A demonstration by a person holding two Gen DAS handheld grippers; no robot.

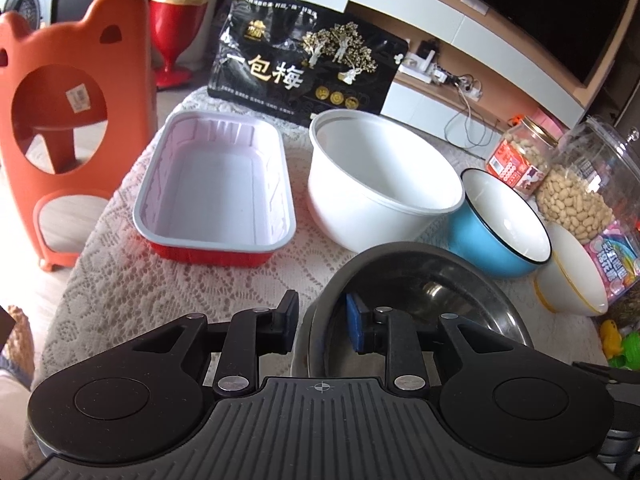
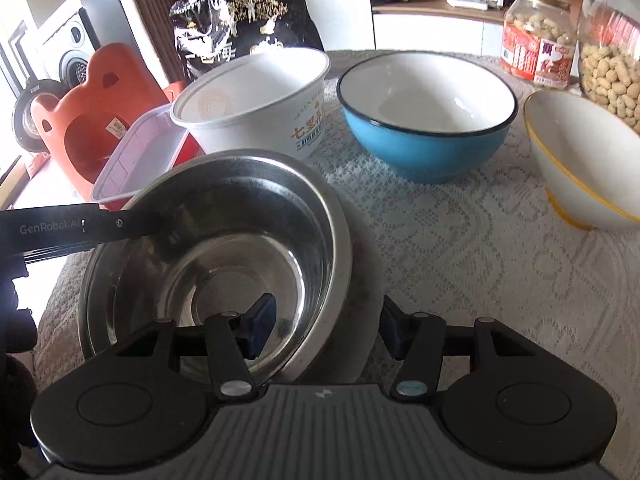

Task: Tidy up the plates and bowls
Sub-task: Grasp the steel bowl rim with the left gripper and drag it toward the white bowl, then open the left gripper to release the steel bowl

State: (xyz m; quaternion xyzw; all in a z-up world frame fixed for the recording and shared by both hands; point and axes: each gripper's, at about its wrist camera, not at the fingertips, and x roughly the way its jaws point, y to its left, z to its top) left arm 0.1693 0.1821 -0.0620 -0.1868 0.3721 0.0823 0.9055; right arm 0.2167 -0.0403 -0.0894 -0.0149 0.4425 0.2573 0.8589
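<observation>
A steel bowl (image 1: 436, 300) (image 2: 224, 240) sits at the near edge of the lace-covered table (image 1: 160, 288). My left gripper (image 1: 322, 324) straddles its left rim, one pad outside and one inside, jaws a little apart. My right gripper (image 2: 326, 326) is open and straddles the bowl's right rim. Behind stand a red tray with a white inside (image 1: 216, 188) (image 2: 136, 156), a white paper bowl (image 1: 380, 184) (image 2: 256, 100), a blue bowl (image 1: 500, 224) (image 2: 428, 116) and a white bowl with a yellow rim (image 1: 572, 280) (image 2: 584, 160).
A black snack bag (image 1: 308, 68) (image 2: 244, 16) leans at the back. Peanut jars (image 1: 520, 156) (image 2: 536, 40) and a clear peanut container (image 1: 588, 184) (image 2: 612, 40) stand at the right. An orange bear-shaped stool (image 1: 56, 128) stands left of the table.
</observation>
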